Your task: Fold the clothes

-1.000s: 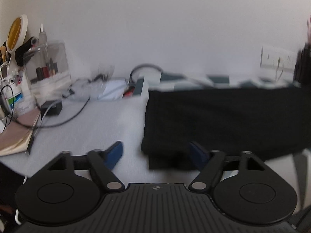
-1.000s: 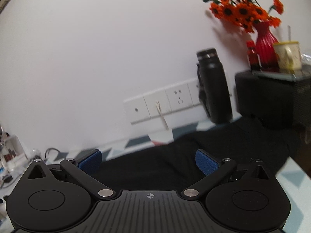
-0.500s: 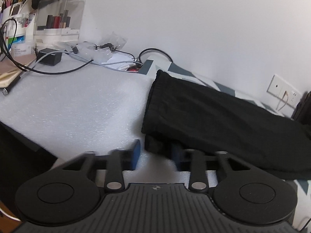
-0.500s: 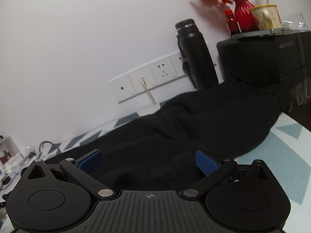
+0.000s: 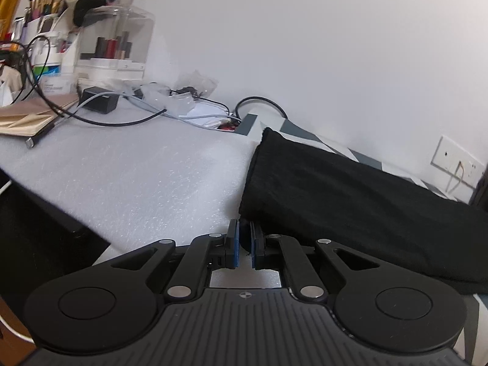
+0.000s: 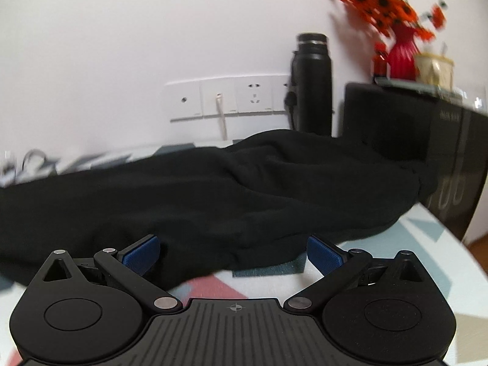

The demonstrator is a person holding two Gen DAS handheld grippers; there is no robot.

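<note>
We see the garment lying on the table, right of the cables. Behind its far end stand a flask and wall sockets.

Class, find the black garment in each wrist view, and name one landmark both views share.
Left wrist: black garment fills the right half, its near corner pinched by the left gripper.
Right wrist: black garment spans the middle, above the right gripper.
Shared landmark: wall socket panel.

Orange flowers motion-blurred, black garment cut off at right edge
</note>
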